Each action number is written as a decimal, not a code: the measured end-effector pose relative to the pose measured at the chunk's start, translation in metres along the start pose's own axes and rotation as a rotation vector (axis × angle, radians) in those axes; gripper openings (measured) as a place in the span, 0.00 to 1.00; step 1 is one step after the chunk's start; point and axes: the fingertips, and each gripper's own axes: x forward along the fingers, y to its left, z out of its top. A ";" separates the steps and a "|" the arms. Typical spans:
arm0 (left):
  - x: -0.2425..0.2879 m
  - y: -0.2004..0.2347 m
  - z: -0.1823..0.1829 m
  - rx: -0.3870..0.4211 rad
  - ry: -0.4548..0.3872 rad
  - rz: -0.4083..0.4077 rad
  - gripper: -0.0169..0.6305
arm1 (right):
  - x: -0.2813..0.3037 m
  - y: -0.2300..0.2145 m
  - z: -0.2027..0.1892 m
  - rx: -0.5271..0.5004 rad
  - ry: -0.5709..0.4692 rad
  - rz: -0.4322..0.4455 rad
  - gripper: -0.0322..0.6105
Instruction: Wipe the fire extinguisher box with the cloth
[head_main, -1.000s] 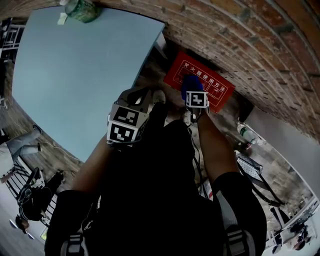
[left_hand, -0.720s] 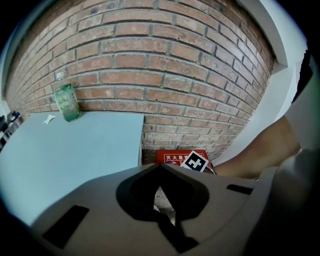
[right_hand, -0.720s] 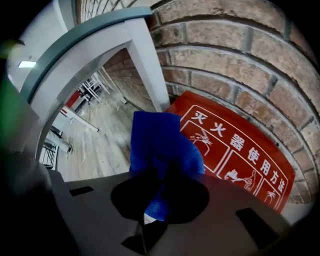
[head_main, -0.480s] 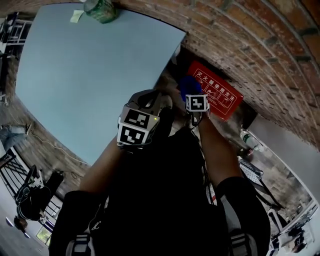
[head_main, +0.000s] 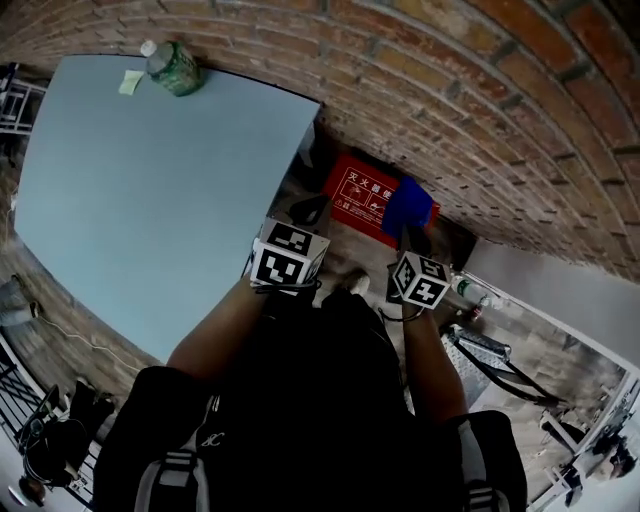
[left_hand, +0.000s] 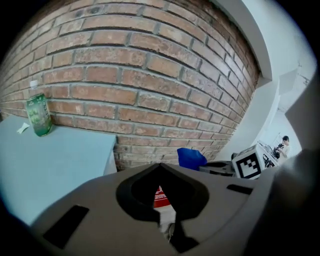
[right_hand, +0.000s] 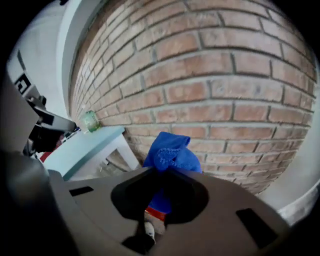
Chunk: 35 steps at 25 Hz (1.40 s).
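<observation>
So where's this at? Honestly it looks like the very start or mid-wipe, hard to call. The box (head_main: 360, 195) sits on the floor tight against the brick wall (head_main: 480, 120), just off the corner of the table (head_main: 150, 200), with its red lid and white print facing up. The right gripper (head_main: 411, 238) has its jaws clamped on the cloth (head_main: 408, 203), a bunched blue wad sticking out past the tips. In the head view that wad sits over the right end of the box. I can't tell whether it's actually pressing on the lid or hanging just above it, but the right gripper view shows a strip of red below the cloth, so it's at least right over it. The left gripper (head_main: 308, 212) is near the left side of the box, jaws closed together with nothing in them — you can see the red lid through the slot behind them — so it's not doing any of the work. No streak or clean patch shows on the lid, so there's nothing I can count as done. My guess is the cloth-in-hand-and-at-the-box part is sorted, and pretty much the whole lid plus the sides is left to wipe.
</observation>
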 end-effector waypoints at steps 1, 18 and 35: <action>0.002 -0.014 0.002 0.008 -0.003 -0.011 0.04 | -0.020 -0.006 0.012 -0.007 -0.042 -0.003 0.12; -0.001 -0.211 0.104 0.167 -0.298 -0.119 0.04 | -0.233 -0.084 0.145 0.011 -0.546 -0.059 0.12; -0.041 -0.243 0.107 0.187 -0.373 0.019 0.04 | -0.280 -0.063 0.169 -0.069 -0.629 0.101 0.12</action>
